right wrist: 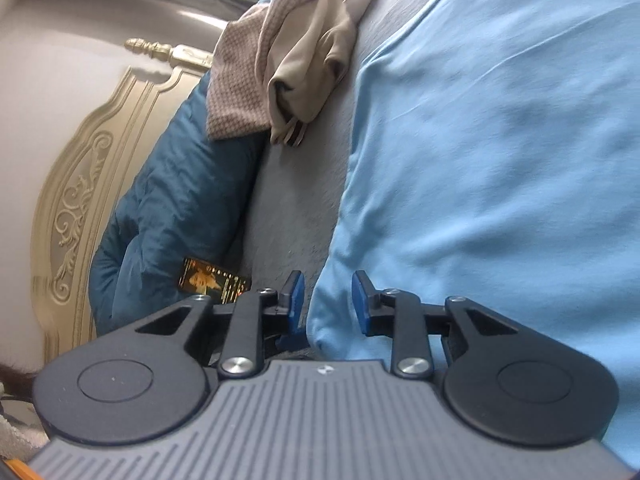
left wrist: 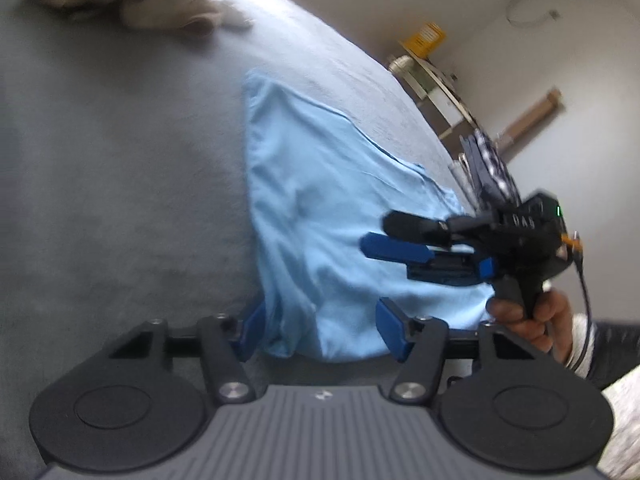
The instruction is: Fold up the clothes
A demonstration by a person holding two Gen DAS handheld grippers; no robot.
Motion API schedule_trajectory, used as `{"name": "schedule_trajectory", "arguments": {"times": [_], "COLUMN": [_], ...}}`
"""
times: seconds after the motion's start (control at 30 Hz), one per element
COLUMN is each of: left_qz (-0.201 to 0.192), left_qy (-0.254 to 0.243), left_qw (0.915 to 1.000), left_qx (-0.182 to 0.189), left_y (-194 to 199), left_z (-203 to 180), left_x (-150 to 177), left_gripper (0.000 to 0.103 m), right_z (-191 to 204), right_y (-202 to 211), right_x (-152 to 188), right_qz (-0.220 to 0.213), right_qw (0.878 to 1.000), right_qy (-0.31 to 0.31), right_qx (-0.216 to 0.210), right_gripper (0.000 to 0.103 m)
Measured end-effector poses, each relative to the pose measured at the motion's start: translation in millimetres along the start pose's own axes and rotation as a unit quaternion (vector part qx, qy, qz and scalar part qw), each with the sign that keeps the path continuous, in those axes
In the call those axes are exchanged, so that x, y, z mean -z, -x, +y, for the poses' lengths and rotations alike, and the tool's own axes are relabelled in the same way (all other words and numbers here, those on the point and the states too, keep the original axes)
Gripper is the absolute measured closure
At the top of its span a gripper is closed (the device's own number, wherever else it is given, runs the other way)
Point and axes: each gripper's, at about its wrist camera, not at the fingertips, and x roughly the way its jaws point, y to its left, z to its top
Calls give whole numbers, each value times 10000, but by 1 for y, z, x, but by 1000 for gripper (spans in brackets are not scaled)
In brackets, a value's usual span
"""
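The left tongs (left wrist: pixel 318 328) stand spread astride the near hem of the light blue shirt (left wrist: pixel 320 200), which runs lengthwise away across the bed (left wrist: pixel 120 160), while the right tongs (right wrist: pixel 327 300) (partly spread, pinching nothing) straddle its side edge

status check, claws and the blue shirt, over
Left claw open around light blue shirt hem. Right claw open at its edge. Beige clothes pile well clear.

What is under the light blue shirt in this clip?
The light blue shirt lies on a grey bed cover, which shows all around it. Whatever sits beneath the shirt's middle is covered, so nothing more can be told.
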Motion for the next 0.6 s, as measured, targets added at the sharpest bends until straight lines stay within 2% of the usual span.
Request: {"name": "schedule_trajectory", "arguments": {"times": [0.03, 0.1, 0.2, 0.3, 0.43, 0.53, 0.6], "left_qz": [6, 75, 190, 296, 538, 483, 422], "left_qy": [195, 563, 1119, 1254, 631, 230, 79], "left_qw": [9998, 9984, 9935, 9917, 9948, 9947, 9942], "left_qx": [28, 3, 127, 51, -599, -875, -985], "left_y": [0, -1, 0, 3, 2, 9, 16], "left_z": [6, 17, 28, 31, 19, 14, 14], "left_x": [1, -1, -6, -8, -13, -17, -20], "left_gripper": [56, 78, 89, 91, 91, 90, 85], "right_z": [-1, -2, 0, 4, 7, 7, 10], "right_y": [1, 3, 5, 8, 12, 13, 12], "right_x": [1, 3, 4, 3, 3, 4, 6], "right_qz": [-16, -20, -25, -62, -81, -65, -30], "right_qw": [10000, 10000, 9999, 9995, 9980, 9966, 9954], "right_qy": [-14, -21, 58, 213, 430, 561, 679], "right_qx": [19, 73, 154, 238, 448, 596, 673], "right_gripper": [77, 77, 77, 77, 77, 77, 77]}}
